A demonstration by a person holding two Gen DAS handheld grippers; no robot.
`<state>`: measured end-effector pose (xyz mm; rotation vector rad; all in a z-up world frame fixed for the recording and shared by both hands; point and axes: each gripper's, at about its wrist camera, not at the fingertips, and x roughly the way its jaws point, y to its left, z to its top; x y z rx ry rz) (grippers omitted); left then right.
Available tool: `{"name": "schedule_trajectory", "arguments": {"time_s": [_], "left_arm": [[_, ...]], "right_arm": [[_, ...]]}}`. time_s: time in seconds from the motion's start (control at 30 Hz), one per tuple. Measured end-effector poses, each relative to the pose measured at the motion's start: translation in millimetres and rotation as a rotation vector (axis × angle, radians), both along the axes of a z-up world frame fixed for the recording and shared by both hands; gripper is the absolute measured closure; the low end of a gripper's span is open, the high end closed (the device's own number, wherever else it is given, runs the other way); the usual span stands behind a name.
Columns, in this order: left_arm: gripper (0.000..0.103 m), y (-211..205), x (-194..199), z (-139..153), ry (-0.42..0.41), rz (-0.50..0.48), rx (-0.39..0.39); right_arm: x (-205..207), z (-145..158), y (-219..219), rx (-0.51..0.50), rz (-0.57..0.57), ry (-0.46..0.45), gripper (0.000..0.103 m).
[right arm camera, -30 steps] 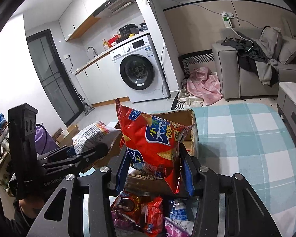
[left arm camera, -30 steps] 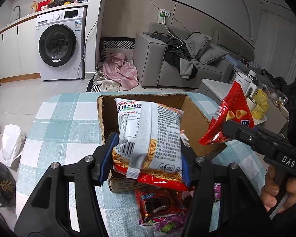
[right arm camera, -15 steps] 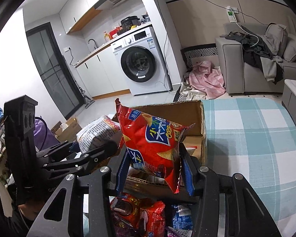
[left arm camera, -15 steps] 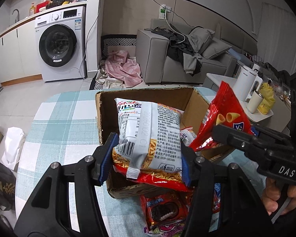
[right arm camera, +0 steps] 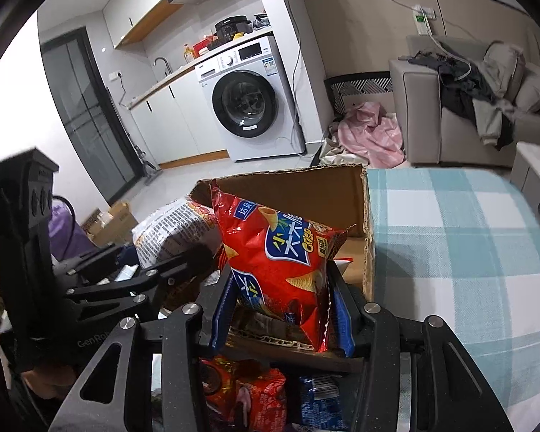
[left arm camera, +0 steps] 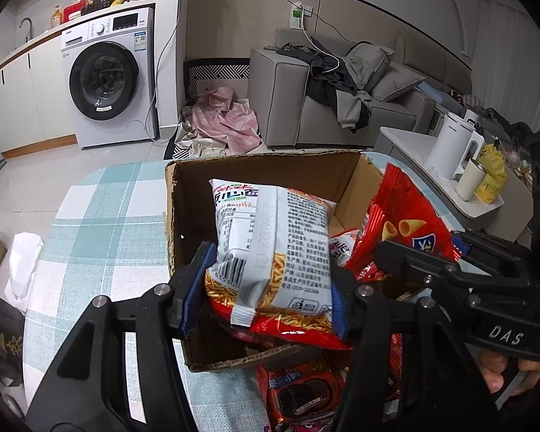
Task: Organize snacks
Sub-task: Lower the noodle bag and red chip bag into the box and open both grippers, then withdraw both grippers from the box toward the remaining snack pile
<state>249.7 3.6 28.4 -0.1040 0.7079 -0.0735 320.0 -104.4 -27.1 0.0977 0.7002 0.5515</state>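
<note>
My left gripper point(left arm camera: 266, 291) is shut on a white and orange bag of snack sticks point(left arm camera: 273, 248), held over the open cardboard box point(left arm camera: 255, 169). My right gripper point(right arm camera: 282, 309) is shut on a red bag of cone crisps point(right arm camera: 280, 262), held over the box's point(right arm camera: 306, 187) near right part. The red bag point(left arm camera: 403, 226) and right gripper point(left arm camera: 450, 273) also show in the left wrist view. The left gripper point(right arm camera: 144, 273) and its bag point(right arm camera: 172, 226) show in the right wrist view. A snack pack point(left arm camera: 342, 244) lies inside the box.
More snack packs lie on the checked tablecloth point(right arm camera: 468, 252) in front of the box, among them a red cookie pack point(left arm camera: 302, 392) and a blue pack point(right arm camera: 320, 399). A side table with a white kettle point(left arm camera: 450, 147) stands at right. A washing machine point(left arm camera: 108, 79) and sofa point(left arm camera: 342, 108) are beyond.
Both grippers have moved forward and down with their bags, so the bags now hang over the box. The red bag has come closer to the white bag.
</note>
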Motion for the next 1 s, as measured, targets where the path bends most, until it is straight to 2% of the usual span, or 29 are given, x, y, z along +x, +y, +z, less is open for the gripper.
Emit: {"name": "schedule_trajectory", "arguments": {"time_s": [0.37,0.47,0.57,0.63,0.67,0.8,0.87,0.9,1.0], "left_arm": [[0.049,2,8,-3,0.017,0.003,0.002],[0.048,3,8,0,0.021,0.003,0.0],[0.04,3,3,4,0.015,-0.003,-0.009],[0.026,2,-3,9,0.0,0.007,-0.003],[0.023,4,-7,12,-0.01,0.008,-0.006],[0.015,7,-21,22,-0.016,-0.011,-0.025],[0.008,9,-30,26,-0.025,0.003,-0.009],[0.0,11,-36,28,-0.032,0.012,-0.005],[0.001,16,-52,32,-0.035,0.009,-0.01]], "right_arm": [[7,-1,5,-0.004,-0.011,0.01,0.053],[4,4,2,0.001,-0.026,-0.022,0.051],[-2,11,-4,0.002,-0.027,-0.049,0.043],[-6,14,-7,-0.005,-0.036,-0.065,0.038],[-9,16,-9,-0.007,-0.034,-0.071,0.034],[-19,21,-16,-0.023,-0.029,-0.085,0.008],[-26,22,-21,-0.03,-0.042,-0.085,0.005],[-28,23,-23,-0.028,-0.043,-0.082,0.002],[-36,24,-33,-0.006,-0.045,-0.076,0.0]]}}
